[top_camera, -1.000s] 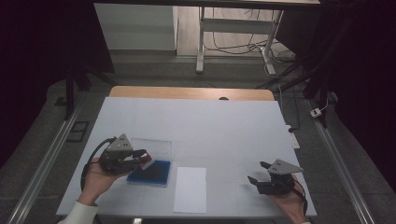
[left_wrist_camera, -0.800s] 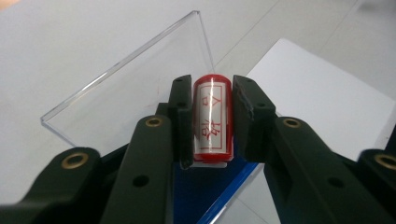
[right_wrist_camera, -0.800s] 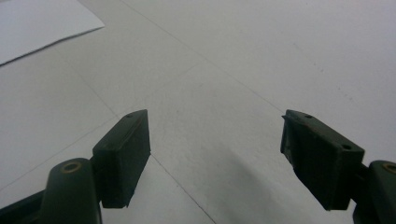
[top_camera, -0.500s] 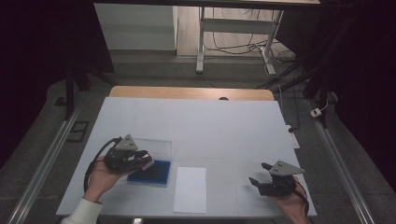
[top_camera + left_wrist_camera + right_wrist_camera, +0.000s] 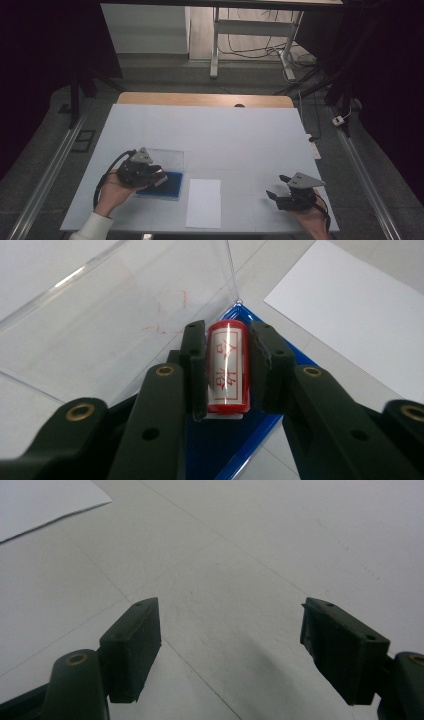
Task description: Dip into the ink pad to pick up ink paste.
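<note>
Left gripper (image 5: 227,370), seen along its own jaws: both pads clamp a small red cylindrical stamp (image 5: 227,367) by its sides, directly above the blue ink pad (image 5: 235,440) of an open case whose clear lid (image 5: 115,310) lies folded back on the table. From the high view, the same gripper (image 5: 152,174) sits at the near-left of the white table (image 5: 225,130), the blue pad (image 5: 170,186) under it and 1 blank sheet of paper (image 5: 204,202) just to its right. The right gripper (image 5: 280,192) rests near the table's near-right edge, jaws spread wide with nothing between them (image 5: 230,645).

Risks, as a judgement: the stamp is round and smooth, so it could roll or slip in the flat pads when pressed into the ink; a tilted press would ink the face unevenly; the light case could shift or lift with the stamp, since nothing holds it down; and a carry to the paper could smear ink.

Writing: the stamp's white label bears 2 red characters, seemingly Chinese, too distorted by glare to read surely. Faint red smudges mark the lid.
</note>
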### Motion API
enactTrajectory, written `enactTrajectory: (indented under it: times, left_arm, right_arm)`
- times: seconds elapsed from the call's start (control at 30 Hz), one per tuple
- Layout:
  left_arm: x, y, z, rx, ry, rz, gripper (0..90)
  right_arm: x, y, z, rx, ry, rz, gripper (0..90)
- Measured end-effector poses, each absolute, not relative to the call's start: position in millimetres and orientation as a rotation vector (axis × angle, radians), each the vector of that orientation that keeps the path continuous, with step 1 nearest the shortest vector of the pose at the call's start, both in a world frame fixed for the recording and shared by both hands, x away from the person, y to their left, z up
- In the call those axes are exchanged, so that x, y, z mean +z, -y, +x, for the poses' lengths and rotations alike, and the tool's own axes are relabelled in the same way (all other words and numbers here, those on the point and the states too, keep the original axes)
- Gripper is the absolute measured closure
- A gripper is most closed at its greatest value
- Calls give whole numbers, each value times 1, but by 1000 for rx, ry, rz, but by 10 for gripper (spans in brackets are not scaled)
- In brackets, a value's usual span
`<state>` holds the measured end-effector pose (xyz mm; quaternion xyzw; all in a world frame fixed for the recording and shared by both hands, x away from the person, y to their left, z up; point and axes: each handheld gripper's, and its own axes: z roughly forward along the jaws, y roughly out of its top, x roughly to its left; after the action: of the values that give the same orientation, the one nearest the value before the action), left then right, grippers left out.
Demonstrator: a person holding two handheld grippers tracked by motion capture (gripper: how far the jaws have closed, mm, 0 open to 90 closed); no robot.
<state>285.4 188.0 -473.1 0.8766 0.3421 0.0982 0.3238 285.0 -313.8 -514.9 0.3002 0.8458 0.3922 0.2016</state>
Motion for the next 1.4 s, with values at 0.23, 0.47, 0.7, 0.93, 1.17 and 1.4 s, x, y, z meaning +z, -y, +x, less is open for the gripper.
enactTrajectory:
  times: [0.23,0.47,0.7,0.93,1.17,1.4]
  left_arm:
    - [-476,-186,286,261,-895,2316,707]
    - [-480,-184,287,255,-896,2332,707]
    - [-482,-182,287,258,-896,2345,707]
    - [-483,-181,286,265,-900,2349,707]
    - [-483,-180,286,267,-904,2353,707]
    - [-483,-178,285,280,-903,2362,708]
  right_arm:
    - [-515,314,285,1091,-2357,844,238]
    - [-515,314,285,1092,-2357,842,238]
    - [-515,314,285,1093,-2357,847,238]
    - [-515,314,285,1092,-2357,847,238]
    - [-515,314,285,1089,-2357,847,238]
    - [-515,315,285,1087,-2362,841,238]
